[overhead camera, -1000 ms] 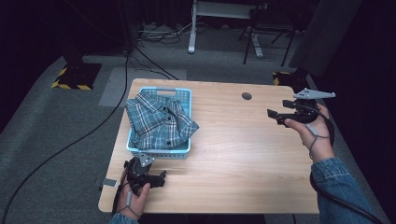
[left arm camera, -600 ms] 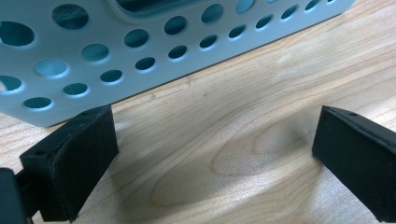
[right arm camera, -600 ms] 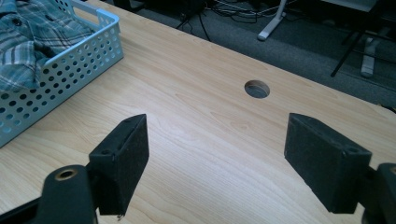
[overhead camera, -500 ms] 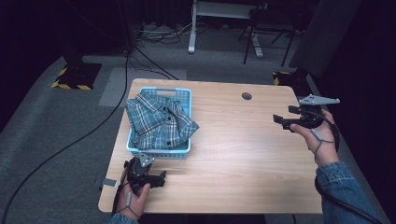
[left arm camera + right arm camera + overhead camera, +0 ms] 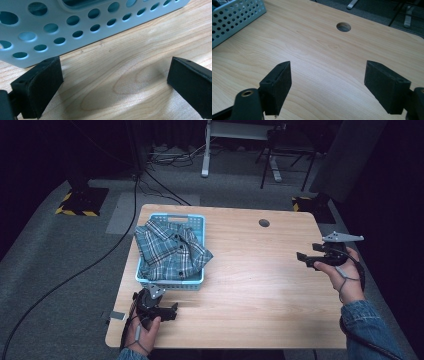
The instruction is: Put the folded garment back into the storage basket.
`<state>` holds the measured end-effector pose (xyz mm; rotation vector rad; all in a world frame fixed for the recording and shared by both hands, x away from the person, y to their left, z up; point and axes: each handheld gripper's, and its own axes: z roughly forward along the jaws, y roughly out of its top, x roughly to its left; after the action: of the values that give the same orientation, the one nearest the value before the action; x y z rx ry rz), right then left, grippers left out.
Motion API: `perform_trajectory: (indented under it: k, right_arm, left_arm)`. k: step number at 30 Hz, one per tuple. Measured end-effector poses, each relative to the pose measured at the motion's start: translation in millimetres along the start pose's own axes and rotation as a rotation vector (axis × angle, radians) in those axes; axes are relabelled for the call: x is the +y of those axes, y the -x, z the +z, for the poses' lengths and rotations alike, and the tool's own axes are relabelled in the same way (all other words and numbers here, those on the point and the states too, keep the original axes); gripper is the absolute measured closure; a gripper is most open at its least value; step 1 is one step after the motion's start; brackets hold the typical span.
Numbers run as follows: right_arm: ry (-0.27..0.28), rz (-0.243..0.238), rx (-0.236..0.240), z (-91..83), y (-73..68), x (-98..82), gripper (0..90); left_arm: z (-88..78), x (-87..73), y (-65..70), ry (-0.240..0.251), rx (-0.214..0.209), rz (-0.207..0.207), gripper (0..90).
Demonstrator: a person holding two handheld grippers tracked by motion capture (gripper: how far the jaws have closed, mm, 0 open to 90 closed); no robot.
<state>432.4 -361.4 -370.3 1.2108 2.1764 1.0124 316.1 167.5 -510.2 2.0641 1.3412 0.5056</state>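
A light-blue perforated basket (image 5: 196, 281) stands on the left part of the wooden table (image 5: 250, 285). A blue plaid shirt (image 5: 172, 249) lies heaped in it and spills over the rim. My left gripper (image 5: 167, 309) rests on the table just in front of the basket's near wall (image 5: 75, 27). Its jaws are open, with bare wood between them (image 5: 115, 67). My right gripper (image 5: 304, 260) is held at the table's right edge, pointing left. It is open over bare wood (image 5: 328, 67), and a corner of the basket (image 5: 234, 17) shows far off.
A round cable hole (image 5: 264, 223) sits in the tabletop at the back right, also ahead of the right gripper (image 5: 343, 26). Black cables (image 5: 150, 185) run over the grey floor behind and left of the table. A white desk leg (image 5: 206, 150) stands beyond.
The right hand and its gripper have drifted toward the person along the table's right edge. The left gripper, basket and shirt have not moved.
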Motion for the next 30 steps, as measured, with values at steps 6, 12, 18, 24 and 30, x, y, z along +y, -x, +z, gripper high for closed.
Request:
perform_trajectory:
  k: [6, 12, 18, 24, 30]
  right_arm:
    - [-0.016, 0.012, -0.013, 2.5, 7.0, -13.8, 21.2]
    - [-0.027, 0.03, -0.009, 4.2, 14.1, -28.6, 21.1]
    - [-0.026, 0.02, -0.013, 6.6, 16.7, -40.0, 21.1]
    - [-0.053, 0.035, -0.015, 11.0, 19.5, -53.5, 20.9]
    - [-0.071, 0.052, -0.019, 14.6, 24.4, -66.7, 20.6]
  left_arm:
    - [0.0, 0.0, 0.0, 0.0, 0.0, 0.0, 0.0]
    - [0.0, 0.0, 0.0, 0.0, 0.0, 0.0, 0.1]
    - [0.0, 0.0, 0.0, 0.0, 0.0, 0.0, 0.1]
    - [0.0, 0.0, 0.0, 0.0, 0.0, 0.0, 0.0]
    - [0.0, 0.0, 0.0, 0.0, 0.0, 0.0, 0.0]
